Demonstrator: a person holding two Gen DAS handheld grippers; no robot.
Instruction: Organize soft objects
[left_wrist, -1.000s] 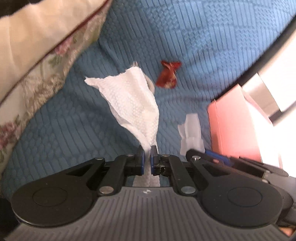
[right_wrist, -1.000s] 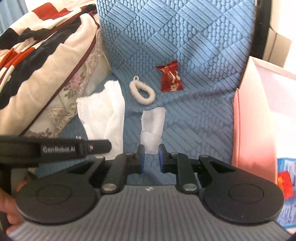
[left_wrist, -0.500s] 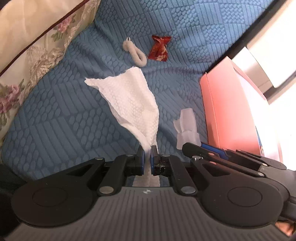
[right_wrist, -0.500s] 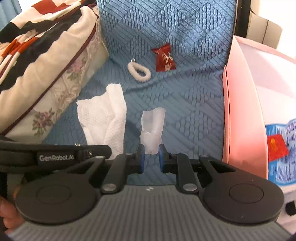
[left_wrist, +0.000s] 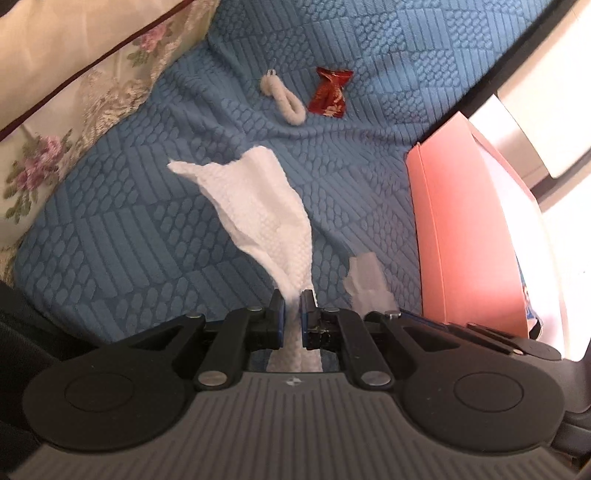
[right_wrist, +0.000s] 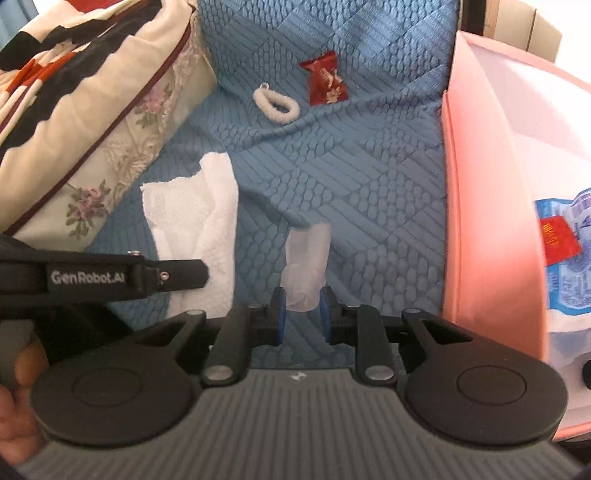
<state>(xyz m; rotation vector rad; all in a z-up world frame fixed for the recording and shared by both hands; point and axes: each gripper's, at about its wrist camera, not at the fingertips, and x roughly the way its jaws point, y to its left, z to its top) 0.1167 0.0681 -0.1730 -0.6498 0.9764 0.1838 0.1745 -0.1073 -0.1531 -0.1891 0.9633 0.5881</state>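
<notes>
My left gripper (left_wrist: 293, 306) is shut on the lower end of a white paper towel (left_wrist: 258, 210), which fans up and out ahead of it over the blue quilted cover (left_wrist: 110, 240). In the right wrist view the same towel (right_wrist: 195, 218) hangs at the left, behind the left gripper's finger (right_wrist: 166, 275). My right gripper (right_wrist: 303, 306) has its jaws opening, with a small translucent white scrap (right_wrist: 306, 258) upright between them, its pads just off it. The scrap (left_wrist: 365, 280) also shows right of the towel in the left wrist view.
A pink bin (right_wrist: 484, 184) stands close on the right, a blue-and-white packet (right_wrist: 565, 240) inside it. Farther back on the cover lie a white fluffy hair tie (right_wrist: 276, 105) and a red candy wrapper (right_wrist: 325, 79). A floral pillow (right_wrist: 74, 110) borders the left side.
Both grippers have shifted toward the pink bin, which now fills more of the right side. The right jaws have widened around the scrap. The left grip on the towel is unchanged.
</notes>
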